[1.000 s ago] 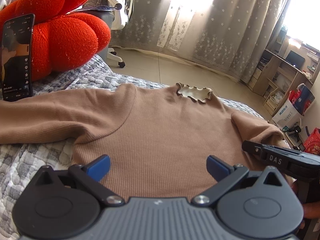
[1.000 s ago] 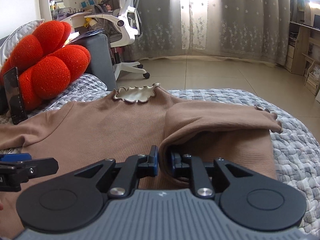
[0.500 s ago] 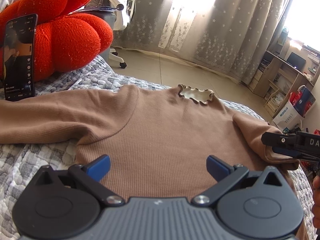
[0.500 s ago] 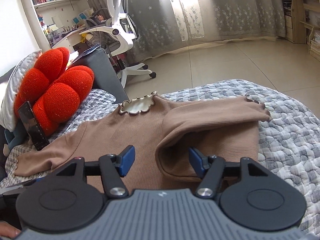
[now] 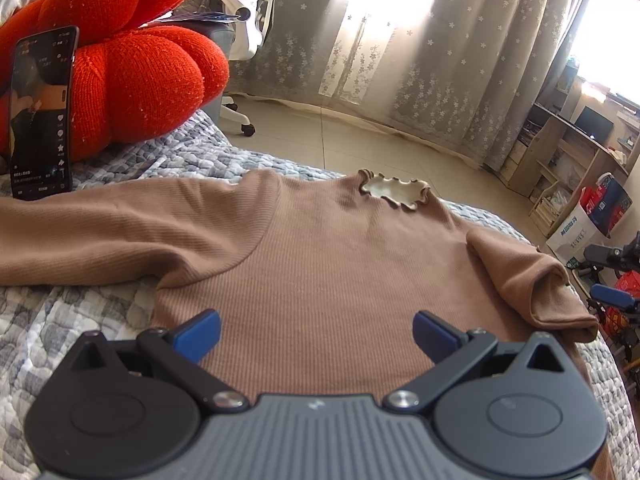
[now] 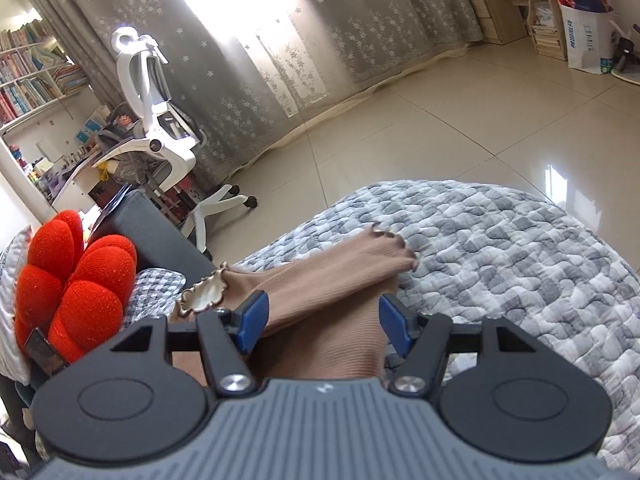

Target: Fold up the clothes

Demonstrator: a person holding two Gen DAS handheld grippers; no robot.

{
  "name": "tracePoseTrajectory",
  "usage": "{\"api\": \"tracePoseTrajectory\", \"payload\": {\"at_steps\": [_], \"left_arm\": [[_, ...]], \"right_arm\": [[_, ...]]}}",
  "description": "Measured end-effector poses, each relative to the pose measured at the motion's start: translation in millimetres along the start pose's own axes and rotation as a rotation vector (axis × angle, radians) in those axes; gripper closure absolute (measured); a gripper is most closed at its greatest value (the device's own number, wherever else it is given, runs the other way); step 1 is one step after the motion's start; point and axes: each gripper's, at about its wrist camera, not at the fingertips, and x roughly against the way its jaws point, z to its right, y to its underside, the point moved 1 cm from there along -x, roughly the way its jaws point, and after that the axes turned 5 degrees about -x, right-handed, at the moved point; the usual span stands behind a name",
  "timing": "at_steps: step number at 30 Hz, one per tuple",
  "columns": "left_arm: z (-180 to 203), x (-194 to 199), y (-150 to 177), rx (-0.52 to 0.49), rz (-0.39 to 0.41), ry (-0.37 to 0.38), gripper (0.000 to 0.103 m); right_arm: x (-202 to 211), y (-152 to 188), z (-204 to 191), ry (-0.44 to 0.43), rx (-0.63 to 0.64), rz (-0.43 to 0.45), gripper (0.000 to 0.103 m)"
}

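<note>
Sweater [image 5: 320,264]: flat on the bed [image 5: 60,320], one sleeve folded in, the other out to the left.

Left wrist view: left gripper [image 5: 316,330] jaws released, empty, above the hem; unfolded sleeve [image 5: 120,232] runs long-axis leftward toward the phone [image 5: 42,112], so the left arm is nearer.
Right wrist view: right gripper [image 6: 322,324] jaws released, empty, above the folded sleeve [image 6: 340,272] lying across the body, cuff pointing right.

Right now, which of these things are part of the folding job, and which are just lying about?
Part of the job:
brown sweater
left gripper, open
right gripper, open

Just lying about:
red cushion
phone
office chair
quilt, under the sweater
</note>
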Motion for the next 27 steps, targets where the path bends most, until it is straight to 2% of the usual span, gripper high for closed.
{"api": "tracePoseTrajectory", "payload": {"at_steps": [3,7,11,14,16,18,21,27], "left_arm": [[0,0,0,0.001,0.000,0.000,0.000],[2,-2,1,-0.008,-0.003,-0.002,0.000],[5,-3,3,-0.024,-0.006,-0.008,0.000],[5,-3,3,-0.026,-0.008,-0.011,0.000],[4,-2,3,-0.020,-0.005,-0.009,0.000],[3,-2,2,-0.014,-0.003,-0.009,0.000],[2,-2,2,-0.012,-0.003,-0.006,0.000],[-3,1,0,0.006,0.003,0.003,0.000]], "right_arm": [[-4,0,7,0.030,-0.017,0.021,0.038],[-16,-1,15,0.006,-0.064,0.024,0.038],[-32,0,12,0.023,-0.042,0.045,0.039],[-42,6,8,0.045,-0.003,0.064,0.057],[-45,12,4,0.065,0.032,0.084,0.075],[-42,14,-2,0.083,0.087,0.112,0.080],[-33,16,-10,0.074,0.147,0.161,0.083],[-13,16,-30,-0.027,0.227,0.231,0.084]]}}
